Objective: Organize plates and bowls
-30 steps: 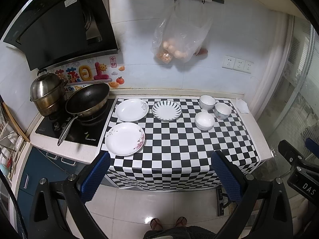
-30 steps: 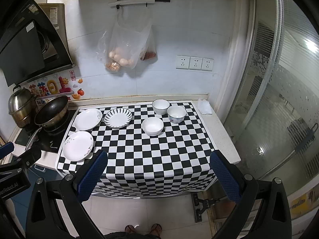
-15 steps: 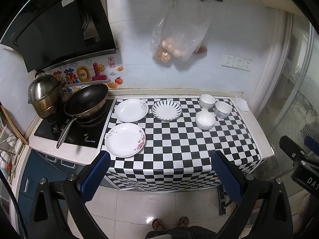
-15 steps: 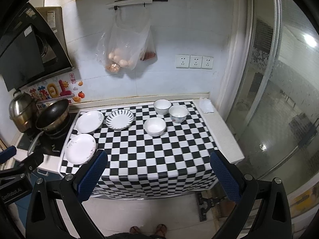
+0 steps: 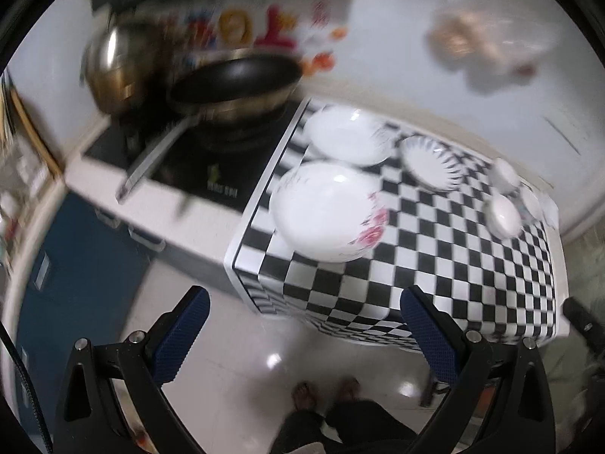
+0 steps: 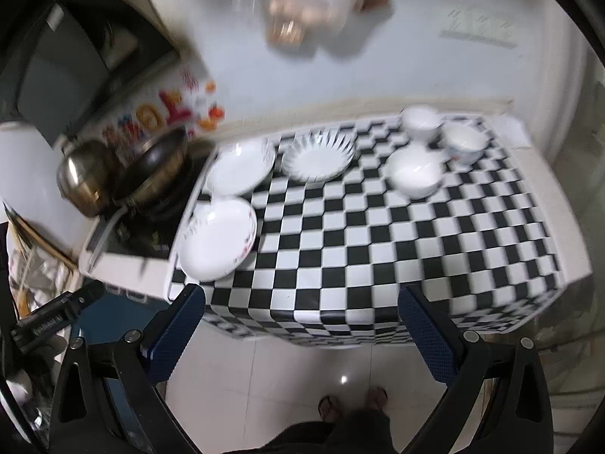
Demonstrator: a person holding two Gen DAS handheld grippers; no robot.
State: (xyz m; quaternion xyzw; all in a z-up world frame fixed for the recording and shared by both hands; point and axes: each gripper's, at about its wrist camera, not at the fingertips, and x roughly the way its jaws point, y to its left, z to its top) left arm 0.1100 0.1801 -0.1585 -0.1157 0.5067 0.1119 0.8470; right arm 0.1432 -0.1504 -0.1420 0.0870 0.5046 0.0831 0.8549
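Three plates lie at the left of the checkered counter (image 6: 378, 234): a flowered plate (image 5: 327, 210) (image 6: 218, 239) in front, a plain white plate (image 5: 346, 134) (image 6: 240, 168) behind it, and a blue-rayed plate (image 5: 431, 162) (image 6: 319, 157) to the right. Three white bowls (image 6: 414, 174) (image 5: 504, 215) stand grouped at the back right. My left gripper (image 5: 302, 336) is open and empty, off the counter's front edge near the flowered plate. My right gripper (image 6: 300, 335) is open and empty before the counter's middle.
A black wok (image 5: 234, 79) (image 6: 155, 166) and a steel pot (image 5: 113, 68) (image 6: 87, 178) sit on the hob left of the counter. A plastic bag (image 6: 298, 11) hangs on the back wall. The floor (image 6: 302, 370) and the person's feet show below.
Both grippers have moved forward and down toward the counter. The left one has swung left toward the flowered plate. The views are now blurred with motion. Both stay open.
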